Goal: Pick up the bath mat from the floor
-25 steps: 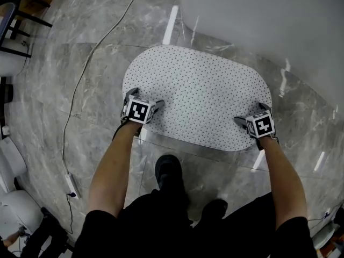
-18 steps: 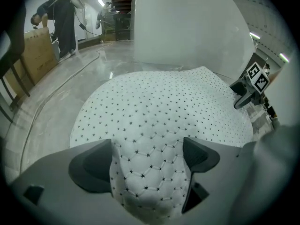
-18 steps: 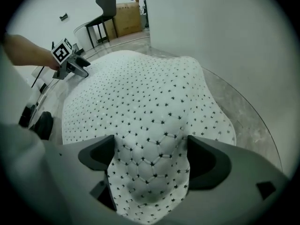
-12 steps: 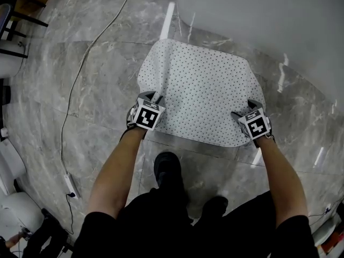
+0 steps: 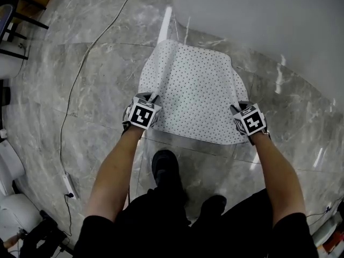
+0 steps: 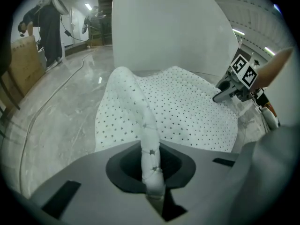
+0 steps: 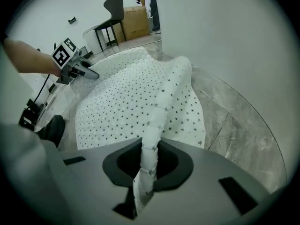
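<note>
Wall (image 5: 258,15) close at 12 o'clock, open floor (image 5: 91,79) at 9. Left hand-held gripper (image 5: 152,98), right hand-held gripper (image 5: 235,109) (jaws just closing) clamped on bath mat (image 5: 196,98) edges.

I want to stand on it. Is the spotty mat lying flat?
No, bunched. The left gripper and right gripper, jaws just closing, pinch the bath mat, its sides raised in ridges.

Both arms are reaching down, both grippers pinching.
The left gripper (image 5: 153,98) and right gripper (image 5: 235,109) are pointing steeply downward, their jaws having just been closing and now clamping raised folds of the bath mat (image 5: 196,95) between them.
</note>
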